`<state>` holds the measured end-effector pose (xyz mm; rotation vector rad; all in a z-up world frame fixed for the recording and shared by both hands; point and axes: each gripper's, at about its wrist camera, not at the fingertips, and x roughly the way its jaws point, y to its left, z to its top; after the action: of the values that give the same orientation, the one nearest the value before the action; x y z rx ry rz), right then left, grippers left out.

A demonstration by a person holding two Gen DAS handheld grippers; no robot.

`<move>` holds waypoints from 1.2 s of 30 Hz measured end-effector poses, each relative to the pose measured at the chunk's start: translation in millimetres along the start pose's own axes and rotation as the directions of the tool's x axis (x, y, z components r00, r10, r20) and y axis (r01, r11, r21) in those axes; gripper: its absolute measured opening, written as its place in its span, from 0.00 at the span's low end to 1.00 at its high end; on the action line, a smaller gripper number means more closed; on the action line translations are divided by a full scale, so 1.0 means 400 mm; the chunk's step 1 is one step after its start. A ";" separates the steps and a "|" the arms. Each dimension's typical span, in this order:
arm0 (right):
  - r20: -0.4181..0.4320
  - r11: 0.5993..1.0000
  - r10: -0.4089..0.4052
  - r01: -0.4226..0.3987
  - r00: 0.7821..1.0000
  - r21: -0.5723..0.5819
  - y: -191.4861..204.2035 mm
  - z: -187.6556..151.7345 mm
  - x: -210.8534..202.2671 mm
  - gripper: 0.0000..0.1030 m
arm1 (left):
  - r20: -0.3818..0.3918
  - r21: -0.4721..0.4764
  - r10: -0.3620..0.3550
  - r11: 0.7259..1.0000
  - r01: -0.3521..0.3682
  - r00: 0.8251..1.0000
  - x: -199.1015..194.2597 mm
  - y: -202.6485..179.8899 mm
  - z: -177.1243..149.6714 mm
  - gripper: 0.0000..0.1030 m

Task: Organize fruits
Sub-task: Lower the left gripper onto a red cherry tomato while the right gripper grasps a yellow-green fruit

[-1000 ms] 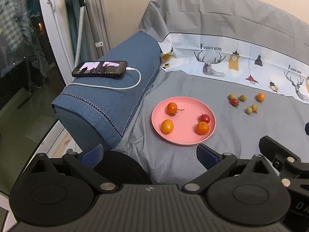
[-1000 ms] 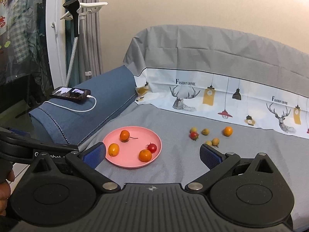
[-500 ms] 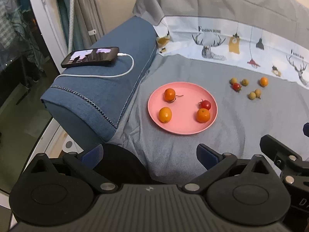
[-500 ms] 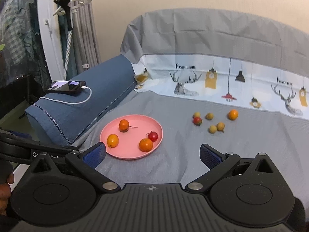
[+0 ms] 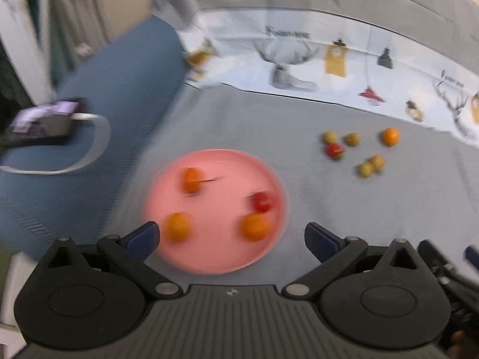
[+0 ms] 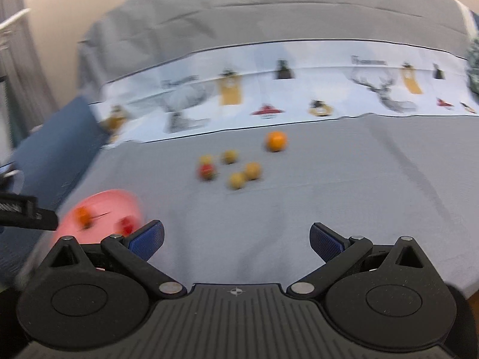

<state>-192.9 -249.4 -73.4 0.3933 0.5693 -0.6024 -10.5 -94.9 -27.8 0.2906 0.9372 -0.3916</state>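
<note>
- Six loose fruits sit on the grey sofa cover, ahead of the right gripper and slightly left of its centreline; nothing between.
- Four fruits already lie on the pink plate, directly under the left gripper.
- Both sets of jaws are spread wide, holding nothing.
- In my judgement the right gripper is nearer the cluster; the orange one lies farthest back.
- Round fruit, no long axis. Frames blurred.

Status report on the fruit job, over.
Left gripper and right gripper open, empty. Four fruits on pink plate; six loose fruits on grey cover. Path unobstructed.
</note>
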 end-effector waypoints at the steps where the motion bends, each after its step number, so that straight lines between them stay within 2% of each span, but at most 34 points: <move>1: 0.010 1.000 -0.020 0.020 1.000 -0.001 -0.016 0.009 0.029 0.99 | -0.024 -0.017 -0.025 1.000 0.024 0.999 0.031 -0.020 0.025 1.00; 4: 0.047 0.997 -0.069 0.070 0.997 -0.027 -0.058 0.042 0.137 0.99 | -0.068 -0.051 -0.122 0.992 0.119 0.990 0.137 -0.086 0.097 1.00; 6: 0.063 0.995 -0.082 0.085 0.995 -0.047 -0.075 0.066 0.217 0.99 | -0.112 -0.037 -0.168 0.986 0.165 0.979 0.215 -0.134 0.144 1.00; 9: 0.051 0.997 -0.054 0.056 0.997 -0.052 -0.091 0.101 0.334 0.99 | -0.103 -0.029 -0.126 0.992 0.123 0.987 0.306 -0.192 0.200 1.00; 11: 0.034 0.998 -0.031 0.033 0.999 -0.057 -0.092 0.117 0.402 0.99 | -0.098 -0.022 -0.121 0.993 0.120 0.988 0.360 -0.223 0.232 1.00; 17: -0.075 0.994 -0.001 -0.007 0.997 -0.112 -0.072 0.121 0.574 0.99 | -0.157 0.016 -0.085 0.996 0.089 0.984 0.518 -0.294 0.281 1.00; 18: -0.078 0.991 0.003 -0.013 0.997 -0.133 -0.067 0.111 0.586 0.99 | -0.169 0.019 -0.083 0.996 0.087 0.982 0.541 -0.299 0.283 1.00; 20: -0.030 0.967 -0.058 0.049 0.998 -0.252 -0.051 0.086 0.590 0.99 | -0.202 0.039 -0.070 0.996 0.079 0.977 0.582 -0.305 0.283 1.00; 22: -0.006 0.959 -0.062 0.058 0.998 -0.279 -0.056 0.081 0.580 0.99 | -0.239 0.055 -0.053 0.996 0.068 0.970 0.616 -0.300 0.274 1.00; 24: -0.023 0.972 -0.036 0.029 0.999 -0.234 -0.078 0.085 0.585 0.99 | -0.178 0.091 -0.029 0.995 0.046 0.984 0.614 -0.299 0.263 1.00; 26: -0.014 0.977 -0.029 0.026 0.999 -0.212 -0.082 0.085 0.592 0.99 | -0.167 0.092 -0.032 0.995 0.048 0.985 0.620 -0.293 0.261 1.00; 31: 0.000 0.976 -0.028 0.027 1.000 -0.215 -0.080 0.080 0.595 0.99 | -0.187 0.086 -0.025 0.995 0.042 0.982 0.629 -0.295 0.271 1.00; 36: 0.007 0.976 -0.031 0.032 1.000 -0.216 -0.080 0.078 0.594 0.99 | -0.242 0.101 -0.014 0.994 0.039 0.970 0.635 -0.304 0.294 1.00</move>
<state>-39.2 -388.5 -198.3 0.1785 0.6312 -0.5647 154.6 -301.8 -180.1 0.4292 1.1620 -0.4374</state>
